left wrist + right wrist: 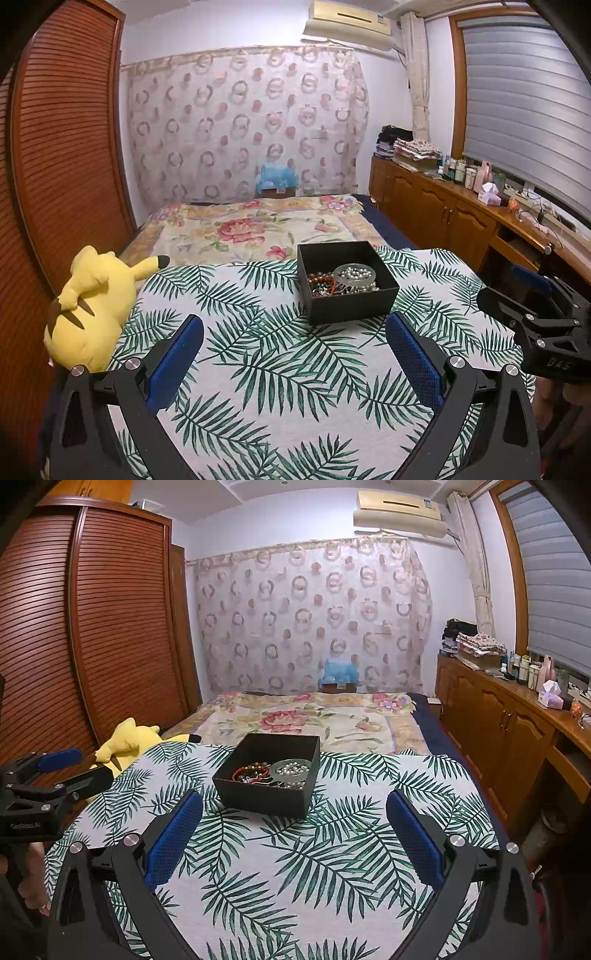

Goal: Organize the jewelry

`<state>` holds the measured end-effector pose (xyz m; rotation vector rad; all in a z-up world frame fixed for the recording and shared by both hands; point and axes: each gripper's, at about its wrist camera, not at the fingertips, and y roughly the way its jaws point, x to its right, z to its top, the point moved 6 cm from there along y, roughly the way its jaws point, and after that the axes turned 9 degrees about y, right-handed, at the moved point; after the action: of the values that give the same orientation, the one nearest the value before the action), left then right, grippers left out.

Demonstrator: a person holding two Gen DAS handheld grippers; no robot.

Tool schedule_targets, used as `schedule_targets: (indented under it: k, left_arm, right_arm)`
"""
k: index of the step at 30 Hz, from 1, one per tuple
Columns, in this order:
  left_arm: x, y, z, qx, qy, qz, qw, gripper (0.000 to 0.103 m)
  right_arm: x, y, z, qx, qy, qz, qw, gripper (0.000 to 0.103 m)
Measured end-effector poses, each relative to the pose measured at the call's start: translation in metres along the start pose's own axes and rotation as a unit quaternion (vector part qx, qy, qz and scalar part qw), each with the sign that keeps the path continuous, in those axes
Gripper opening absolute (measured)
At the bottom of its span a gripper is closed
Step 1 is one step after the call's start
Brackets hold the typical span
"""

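While both tools gape, a plush toy (yellow) flanks the box.

The right gripper body reads "DAS", partly cut off.

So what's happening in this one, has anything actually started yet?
Not really. A person holds the left gripper and right gripper open above a leaf-print cloth, neither touching anything. Ahead sits an open black box holding a tangle of jewelry: reddish-brown beads, pearls and a pale bangle. A yellow plush toy lies at the cloth's left edge.
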<state>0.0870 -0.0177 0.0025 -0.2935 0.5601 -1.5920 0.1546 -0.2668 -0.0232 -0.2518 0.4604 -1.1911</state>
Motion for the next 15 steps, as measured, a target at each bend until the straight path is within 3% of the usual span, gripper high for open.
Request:
schedule_targets:
  k: [15]
  left_arm:
    - [0.0000, -0.0001, -0.0010, -0.001, -0.001, 0.000, 1.0000, 0.095]
  right_arm:
    - [0.0009, 0.0005, -0.0003, 0.000, 0.000, -0.001, 1.000, 0.100]
